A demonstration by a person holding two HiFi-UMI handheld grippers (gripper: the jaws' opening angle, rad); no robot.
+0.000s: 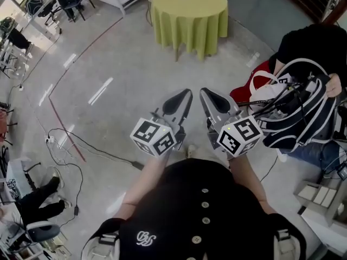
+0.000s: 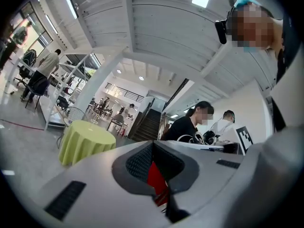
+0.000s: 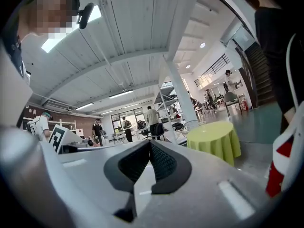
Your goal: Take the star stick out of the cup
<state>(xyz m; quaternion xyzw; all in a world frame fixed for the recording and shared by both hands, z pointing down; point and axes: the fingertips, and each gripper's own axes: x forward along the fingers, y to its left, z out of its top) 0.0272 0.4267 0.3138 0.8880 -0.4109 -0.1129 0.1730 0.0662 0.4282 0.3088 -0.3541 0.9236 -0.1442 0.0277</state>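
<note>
The head view looks steeply down from above the person at the left gripper, the right gripper and the floor. Each gripper view sits low behind its own jaws, tilted up toward the ceiling. All three share the far green table.

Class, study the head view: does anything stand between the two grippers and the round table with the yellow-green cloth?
Nothing visible does. Bare shiny grey floor runs from the left gripper and right gripper to the round yellow-green-clothed table. A black cable lies off to the left. No star stick can be made out.
</note>
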